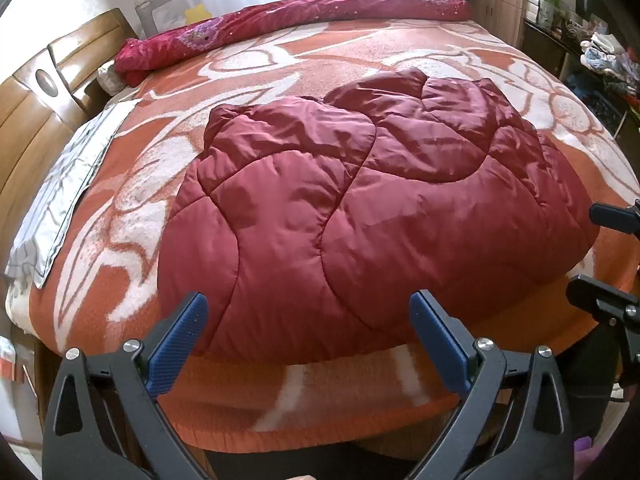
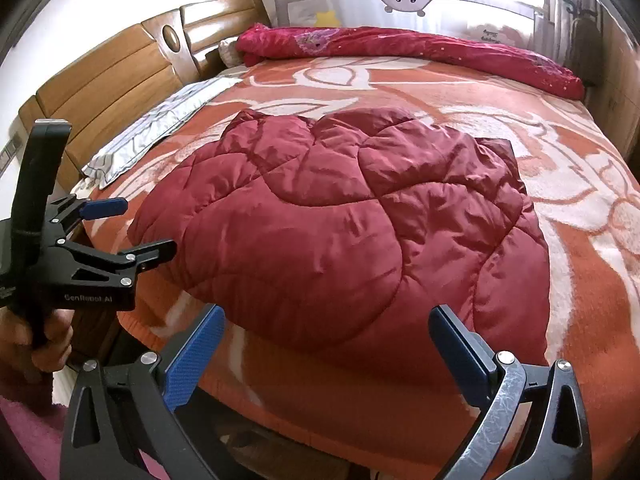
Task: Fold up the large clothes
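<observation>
A dark red quilted puffer coat [image 1: 360,208] lies folded into a compact bundle on the orange and white blanket [image 1: 240,412] of the bed, near its front edge. It also shows in the right wrist view [image 2: 352,232]. My left gripper [image 1: 308,312] is open and empty, just in front of the coat's near edge, apart from it. It also shows from the side in the right wrist view [image 2: 148,228]. My right gripper [image 2: 326,324] is open and empty, in front of the coat's near right edge. Part of the right gripper shows at the right edge of the left wrist view [image 1: 612,260].
A rolled magenta floral quilt [image 1: 280,28] lies along the far side of the bed. A grey pillow [image 1: 60,200] lies at the left by the wooden headboard [image 2: 104,80]. A grey bed rail [image 2: 408,0] stands behind. Cluttered shelves [image 1: 592,52] stand at the right.
</observation>
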Available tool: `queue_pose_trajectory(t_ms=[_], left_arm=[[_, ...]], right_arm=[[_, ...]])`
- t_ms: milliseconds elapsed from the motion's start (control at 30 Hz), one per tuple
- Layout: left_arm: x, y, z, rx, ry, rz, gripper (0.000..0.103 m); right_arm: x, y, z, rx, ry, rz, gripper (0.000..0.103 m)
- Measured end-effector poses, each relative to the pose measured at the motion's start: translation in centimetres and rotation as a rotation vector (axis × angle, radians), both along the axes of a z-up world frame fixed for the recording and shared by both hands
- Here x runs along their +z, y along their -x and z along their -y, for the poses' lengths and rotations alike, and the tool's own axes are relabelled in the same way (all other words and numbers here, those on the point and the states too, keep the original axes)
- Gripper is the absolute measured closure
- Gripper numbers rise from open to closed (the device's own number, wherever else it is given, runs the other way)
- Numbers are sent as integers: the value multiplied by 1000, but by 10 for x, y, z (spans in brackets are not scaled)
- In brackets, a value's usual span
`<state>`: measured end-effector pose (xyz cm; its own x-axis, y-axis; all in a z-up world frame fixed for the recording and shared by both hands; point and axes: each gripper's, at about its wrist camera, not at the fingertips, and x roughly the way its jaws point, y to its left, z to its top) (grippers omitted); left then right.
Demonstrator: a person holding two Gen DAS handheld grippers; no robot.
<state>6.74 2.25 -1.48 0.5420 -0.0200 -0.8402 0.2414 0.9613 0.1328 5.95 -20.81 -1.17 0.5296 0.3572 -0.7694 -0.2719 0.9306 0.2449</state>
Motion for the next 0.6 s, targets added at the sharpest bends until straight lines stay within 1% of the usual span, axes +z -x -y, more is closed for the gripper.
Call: queue_pose_trajectory(t_ms=[600], left_arm=[[-1, -8, 4, -3, 9, -11, 2]], right_arm=[[-2, -9, -1, -5, -2, -6, 1]])
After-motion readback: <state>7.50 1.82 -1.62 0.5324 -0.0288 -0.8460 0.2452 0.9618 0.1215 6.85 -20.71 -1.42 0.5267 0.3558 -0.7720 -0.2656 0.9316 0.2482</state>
